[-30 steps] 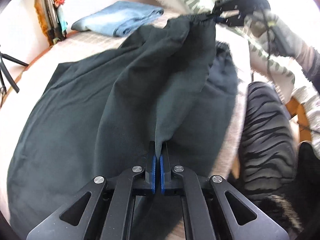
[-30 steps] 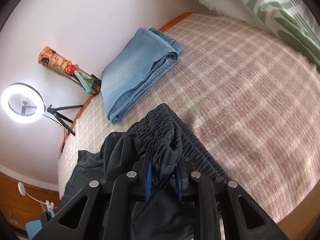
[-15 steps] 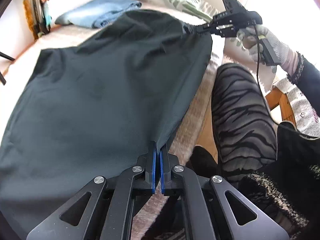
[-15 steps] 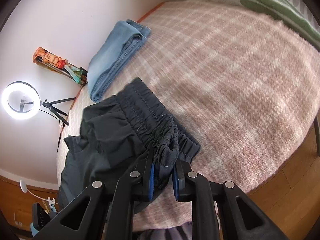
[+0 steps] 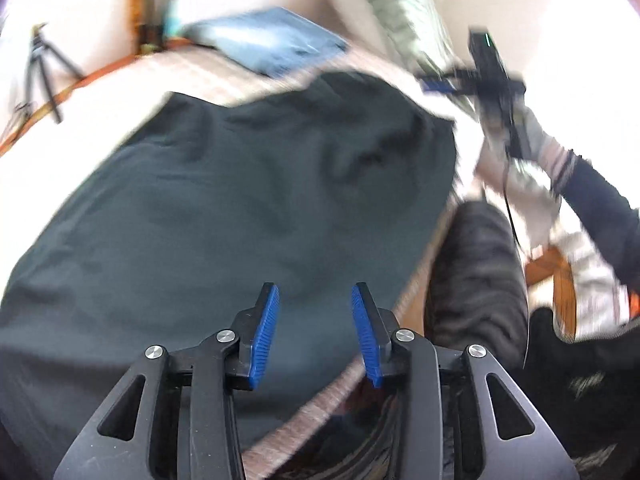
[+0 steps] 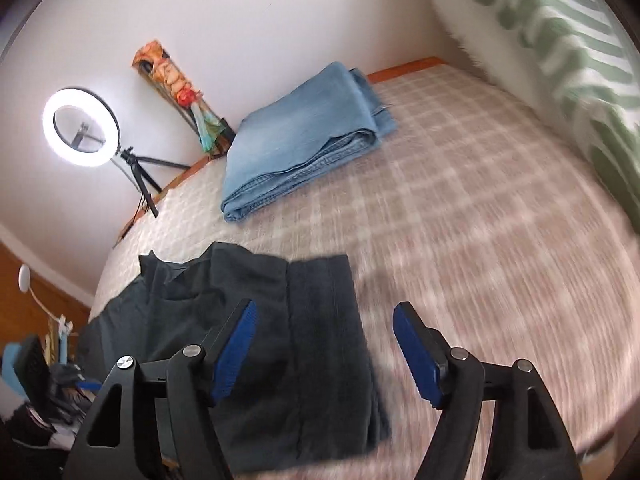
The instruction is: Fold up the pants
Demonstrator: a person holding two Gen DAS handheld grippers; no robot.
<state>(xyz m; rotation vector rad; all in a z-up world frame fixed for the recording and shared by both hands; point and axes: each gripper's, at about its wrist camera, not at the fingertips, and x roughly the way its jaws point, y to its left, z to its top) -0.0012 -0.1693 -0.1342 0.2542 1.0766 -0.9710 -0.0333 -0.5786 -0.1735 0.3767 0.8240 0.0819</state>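
The dark grey pants (image 5: 240, 208) lie spread flat on the checked bed cover (image 6: 460, 208). My left gripper (image 5: 314, 312) is open and empty just above the pants' near edge. My right gripper (image 6: 324, 336) is open and empty above the pants' elastic waistband (image 6: 320, 320), which lies flat on the bed. The right gripper also shows in the left wrist view (image 5: 444, 84), open, past the far corner of the pants.
Folded blue jeans (image 6: 304, 136) lie at the back of the bed near the wall. A green-patterned pillow (image 6: 560, 48) is at the right. A ring light on a tripod (image 6: 82, 126) stands by the wall. The person's striped leg (image 5: 476, 272) is beside the bed edge.
Both grippers have opened and let go of the pants. The pants have dropped and now lie flat on the bed. Both grippers have pulled back a little.
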